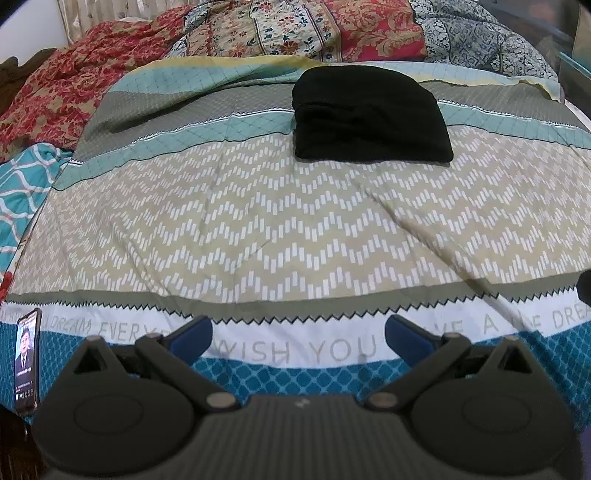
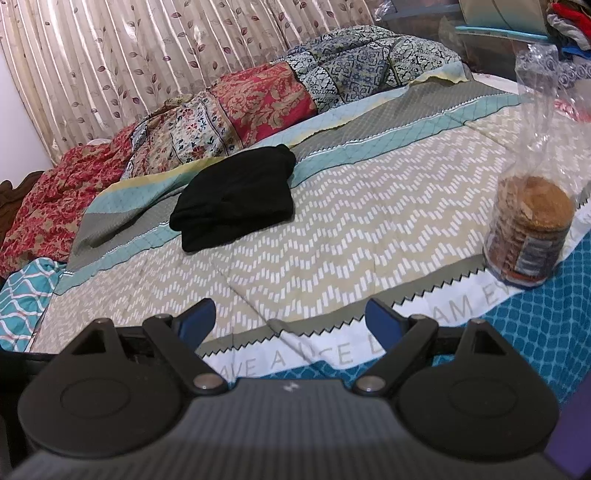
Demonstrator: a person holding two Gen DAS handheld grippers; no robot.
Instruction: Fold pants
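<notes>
Black pants [image 1: 369, 118] lie folded in a compact bundle on the far part of the bedspread [image 1: 258, 229], across the teal and grey stripes. The right wrist view has the same black pants [image 2: 236, 199] left of centre on the bedspread [image 2: 369, 229]. My left gripper [image 1: 298, 334] hangs over the near edge of the bed, jaws wide apart, nothing between its blue fingertips [image 1: 195, 330]. Over the same near edge, further right, my right gripper [image 2: 290, 319] is open too and holds nothing. Both grippers are well short of the pants.
A phone [image 1: 26, 363] with a lit screen stands at the bed's near left edge. A clear bag of round biscuits [image 2: 532, 229] stands on the bed at the right. Rumpled floral quilts [image 1: 295, 29] pile along the far side, before a curtain [image 2: 147, 55].
</notes>
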